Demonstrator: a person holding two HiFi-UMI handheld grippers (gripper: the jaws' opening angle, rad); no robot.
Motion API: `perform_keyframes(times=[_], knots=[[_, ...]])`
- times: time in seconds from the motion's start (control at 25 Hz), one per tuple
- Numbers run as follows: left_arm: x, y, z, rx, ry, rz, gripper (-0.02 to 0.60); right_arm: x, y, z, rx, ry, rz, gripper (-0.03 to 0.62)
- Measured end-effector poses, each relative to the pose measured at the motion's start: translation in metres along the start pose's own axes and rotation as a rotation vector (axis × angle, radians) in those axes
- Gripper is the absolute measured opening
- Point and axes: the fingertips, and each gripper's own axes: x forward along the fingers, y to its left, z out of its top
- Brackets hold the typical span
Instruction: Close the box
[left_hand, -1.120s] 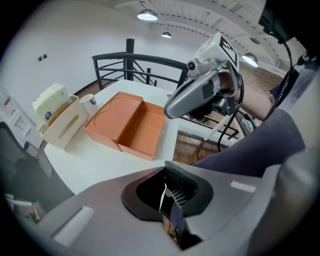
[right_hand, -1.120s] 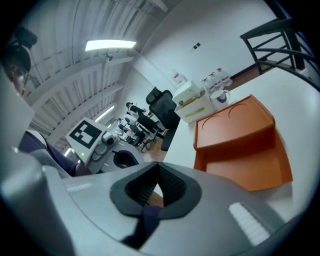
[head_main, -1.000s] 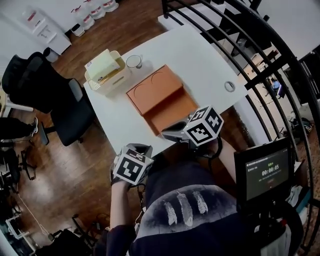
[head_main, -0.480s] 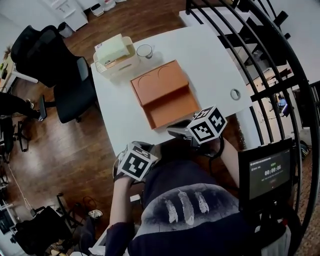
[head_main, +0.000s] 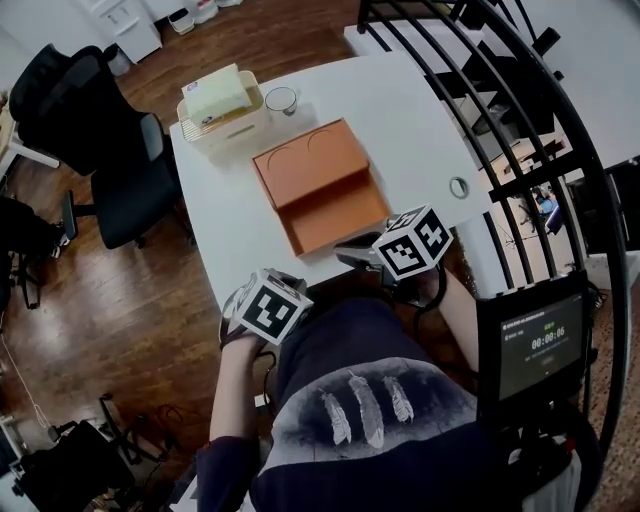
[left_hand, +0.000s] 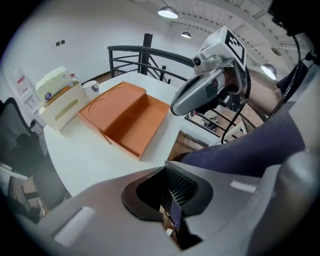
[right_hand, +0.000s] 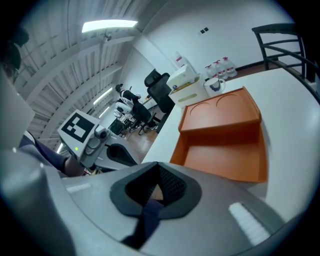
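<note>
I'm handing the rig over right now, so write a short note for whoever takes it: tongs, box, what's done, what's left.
Left tongs: shut, empty, held back off the near table edge.
Right tongs: shut, empty, close to the box's near side, not touching it.
Orange box: open on the white table, lid laid flat on the far side, tray empty.
Done: nothing yet.
Left: swing the lid over the tray and press it shut.

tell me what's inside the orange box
Nothing shows inside the orange box: its open tray is bare orange floor. The flipped-back lid has only two curved marks. A thin strip behind its near wall is covered.
</note>
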Motion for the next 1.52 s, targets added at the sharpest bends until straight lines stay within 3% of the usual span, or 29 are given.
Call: perform_keyframes(times=[0.2,0.48,0.72,1.0,1.52], knots=[[0.009,-0.006,0.013,-0.054,-0.024,0.04,0.015,-0.004,-0.009,-0.01,-0.018,0.053,0.016,0.005],[0.031,-0.04,0.022,-0.205,-0.034,0.058,0.015,-0.013,-0.027,-0.06,-0.017,0.185,0.052,0.005],[0.061,-0.057,0.012,-0.302,-0.024,0.073,0.015,-0.007,-0.062,-0.081,0.059,0.178,-0.039,0.005],[0.084,-0.048,0.013,-0.295,-0.029,0.076,0.015,0.01,-0.097,-0.086,0.139,0.15,-0.166,0.005],[0.093,-0.014,0.026,-0.257,-0.02,0.1,0.015,0.018,-0.124,-0.078,0.149,0.186,-0.349,0.005]])
